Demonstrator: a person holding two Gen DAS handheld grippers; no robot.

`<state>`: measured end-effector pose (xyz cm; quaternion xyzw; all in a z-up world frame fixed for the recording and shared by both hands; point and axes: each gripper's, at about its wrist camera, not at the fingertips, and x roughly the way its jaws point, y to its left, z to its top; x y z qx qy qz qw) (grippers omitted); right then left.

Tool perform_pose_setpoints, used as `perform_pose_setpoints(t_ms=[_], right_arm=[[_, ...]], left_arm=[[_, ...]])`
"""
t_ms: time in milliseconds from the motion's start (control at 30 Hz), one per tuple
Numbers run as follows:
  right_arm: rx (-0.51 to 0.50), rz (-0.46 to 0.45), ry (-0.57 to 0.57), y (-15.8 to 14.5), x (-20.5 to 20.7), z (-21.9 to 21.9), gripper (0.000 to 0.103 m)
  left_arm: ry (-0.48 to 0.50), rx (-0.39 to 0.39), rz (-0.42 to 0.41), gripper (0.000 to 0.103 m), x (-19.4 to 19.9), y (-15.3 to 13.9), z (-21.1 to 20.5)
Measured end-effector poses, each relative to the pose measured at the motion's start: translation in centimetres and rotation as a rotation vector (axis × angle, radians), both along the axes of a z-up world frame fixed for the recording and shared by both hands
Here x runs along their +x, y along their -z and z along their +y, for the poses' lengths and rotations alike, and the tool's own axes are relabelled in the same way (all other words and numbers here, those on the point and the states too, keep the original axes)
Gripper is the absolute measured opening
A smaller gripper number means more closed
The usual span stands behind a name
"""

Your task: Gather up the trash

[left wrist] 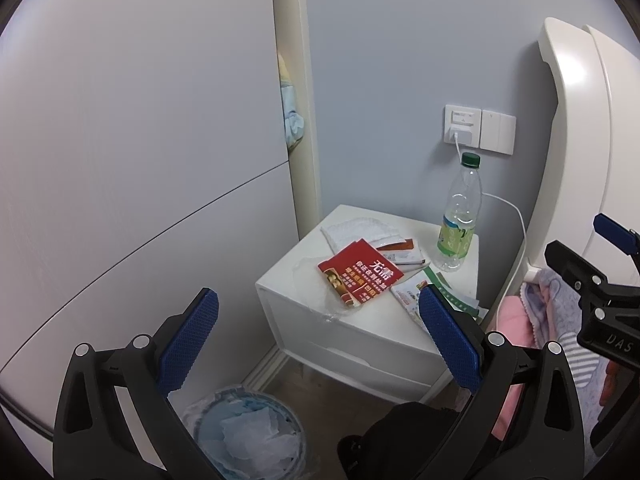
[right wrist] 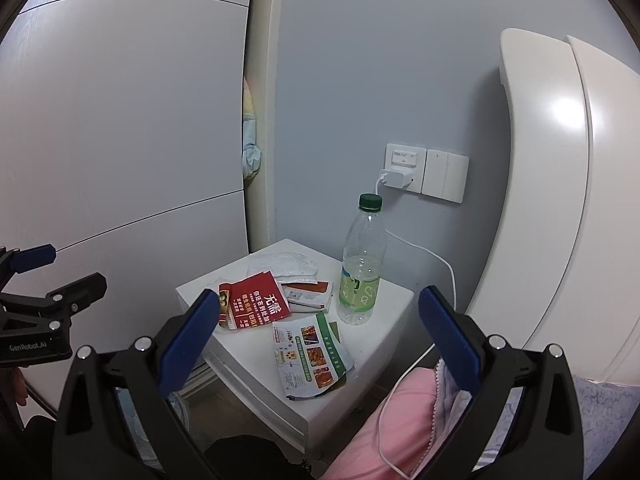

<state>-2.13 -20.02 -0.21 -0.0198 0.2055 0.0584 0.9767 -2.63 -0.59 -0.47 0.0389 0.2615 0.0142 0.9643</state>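
Beyond both open claws (right wrist: 318, 336), red leaflet (right wrist: 254, 300) lies on nightstand (right wrist: 384, 300).

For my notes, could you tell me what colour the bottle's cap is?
Dark green; the cap shows best in the right wrist view.

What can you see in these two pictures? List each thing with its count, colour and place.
nightstand: one, white, in the corner by the bed
bottle: one, clear with green cap, upright on the nightstand
red leaflet: one, flat on the nightstand
green leaflet: one, at the nightstand's front edge
charger: one, white, plugged into the wall socket
bin: one, bluish, on the floor left of the nightstand
blanket: one, pink, on the bed
left claw: open
right claw: open
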Motion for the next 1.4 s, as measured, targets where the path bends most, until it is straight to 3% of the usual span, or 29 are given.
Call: perform_pose_setpoints(t_ms=[600, 1100, 1400], right_arm=[[-0.003, 0.015, -0.013, 0.2, 0.6, -0.2, 0.097], [-0.002, 0.036, -0.028, 1.4, 1.8, -0.9, 0.097], [0.042, 0.066, -0.027, 2.0, 4.2, -3.2, 0.097]], left_arm=[[0.034, 0.026, 0.005, 0.097, 0.3, 0.7, -1.2], [0.066, -0.019, 0.034, 0.097, 1.8, 1.4, -1.2], [0.135, 0.031, 0.045, 0.097, 4.3, 2.5, -3.3]])
